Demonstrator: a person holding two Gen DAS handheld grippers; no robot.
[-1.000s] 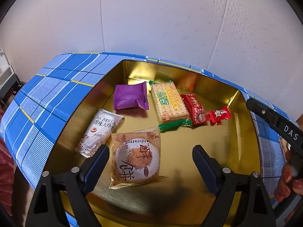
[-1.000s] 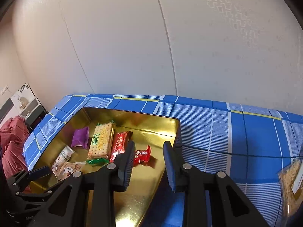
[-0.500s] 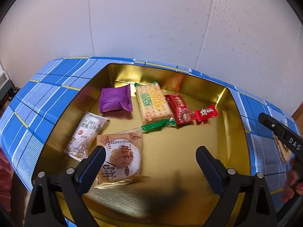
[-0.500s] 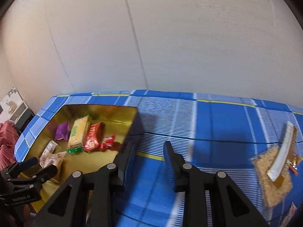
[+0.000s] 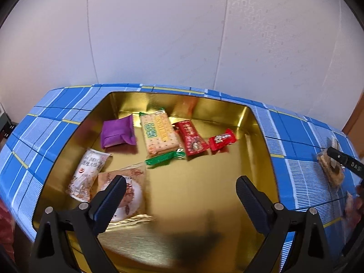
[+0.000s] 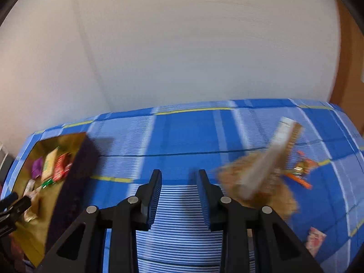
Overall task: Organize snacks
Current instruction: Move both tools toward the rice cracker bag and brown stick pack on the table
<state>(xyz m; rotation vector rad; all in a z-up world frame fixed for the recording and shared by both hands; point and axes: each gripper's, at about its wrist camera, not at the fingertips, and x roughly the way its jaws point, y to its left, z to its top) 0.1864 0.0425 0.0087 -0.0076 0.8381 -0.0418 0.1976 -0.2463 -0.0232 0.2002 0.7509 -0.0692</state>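
Right wrist view showed the empty right claw (image 6: 179, 195) parted near a light, crinkly, crushable brown snack packet (image 6: 257, 182), best pinched at its edge.

Cloth (image 5: 293, 136): blue plaid, white pinstripe bands, thin yellow lines. Tray (image 5: 204, 204): shiny gold inside; its outer wall (image 6: 75, 182) dark. Packets in the tray: plain purple (image 5: 117, 134); tan cracker with green label and green ends (image 5: 159, 134); red long pack (image 5: 191, 140); small red candy (image 5: 221, 140); white pack with red print (image 5: 87, 175); beige round-pastry pack (image 5: 129, 191). On the cloth: brown crumbly snack with a whitish strip (image 6: 261, 177), blurred; orange wrapper (image 6: 300, 173); pink packet (image 6: 315, 240). Gripper fingers (image 6: 154, 195) black, dark blue pads.
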